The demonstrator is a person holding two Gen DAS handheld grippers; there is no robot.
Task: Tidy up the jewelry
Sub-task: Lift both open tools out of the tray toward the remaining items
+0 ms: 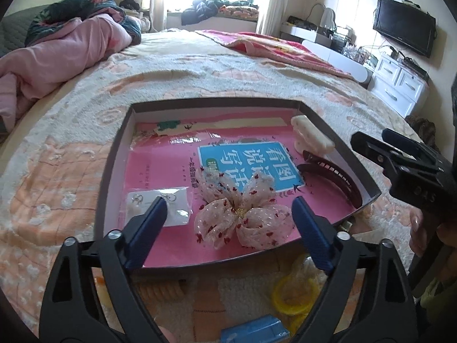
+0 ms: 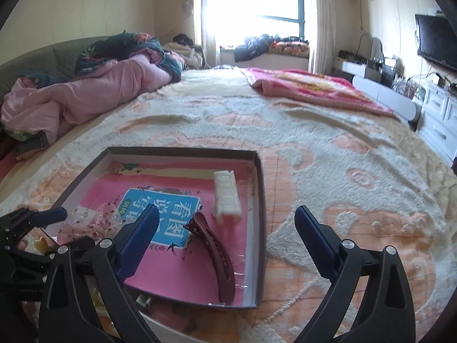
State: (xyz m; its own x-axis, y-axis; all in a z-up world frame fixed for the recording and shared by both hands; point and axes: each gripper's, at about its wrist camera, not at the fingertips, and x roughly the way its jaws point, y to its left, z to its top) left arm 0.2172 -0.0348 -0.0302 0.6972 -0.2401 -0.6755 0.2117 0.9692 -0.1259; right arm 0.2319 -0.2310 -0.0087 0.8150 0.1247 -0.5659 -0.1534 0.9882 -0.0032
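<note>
A shallow dark-rimmed tray [image 1: 114,154] lined with a pink book lies on the bed. In it are a sheer floral bow [image 1: 242,214], a small bag of earrings [image 1: 162,205], a dark red hair claw [image 1: 331,177] and a cream hair clip [image 1: 311,137]. My left gripper [image 1: 228,208] is open and empty, its fingers either side of the bow at the tray's near edge. My right gripper [image 2: 227,220] is open and empty above the tray's right rim [image 2: 261,200], with the red claw [image 2: 217,257] and cream clip [image 2: 227,197] just left of it.
On the blanket in front of the tray lie yellow rings in a clear bag [image 1: 297,291], an orange ridged piece [image 1: 162,288] and a blue object [image 1: 254,331]. A pink quilt [image 1: 57,57] is heaped at the far left. White drawers [image 1: 400,83] and a TV [image 1: 402,28] stand on the right.
</note>
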